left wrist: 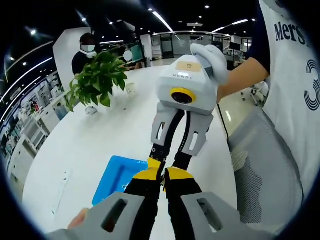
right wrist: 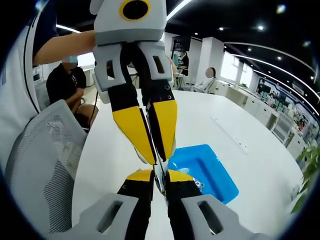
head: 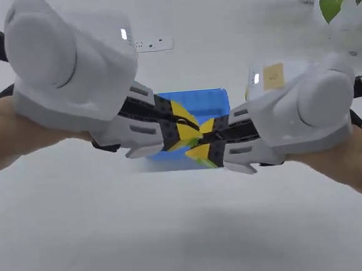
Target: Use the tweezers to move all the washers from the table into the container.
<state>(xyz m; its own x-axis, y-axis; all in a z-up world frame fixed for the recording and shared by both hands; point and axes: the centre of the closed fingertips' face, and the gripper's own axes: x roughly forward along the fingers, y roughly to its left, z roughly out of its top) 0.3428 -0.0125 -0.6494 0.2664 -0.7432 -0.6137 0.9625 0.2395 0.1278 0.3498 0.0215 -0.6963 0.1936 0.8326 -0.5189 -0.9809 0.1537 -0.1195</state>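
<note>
tweezers (right wrist: 159, 171), or what i take for them: a thin bright sliver pinched between the jaws of my right gripper (right wrist: 160, 176), which are drawn almost fully together on it. my left gripper (right wrist: 156, 150) meets it tip to tip, jaws nearly closed too, at the sliver's other end; whether it has a real hold i cannot tell. both hang above the blue container (right wrist: 215, 170), which sits on the white table (head: 176, 236). what may be washers (right wrist: 198, 185) lie as small specks by its near wall, too small to be sure. i'd call this a regrip, seating the tool before a pick. next, one gripper must let go cleanly without twisting the tweezers, then reach down for a washer.
</note>
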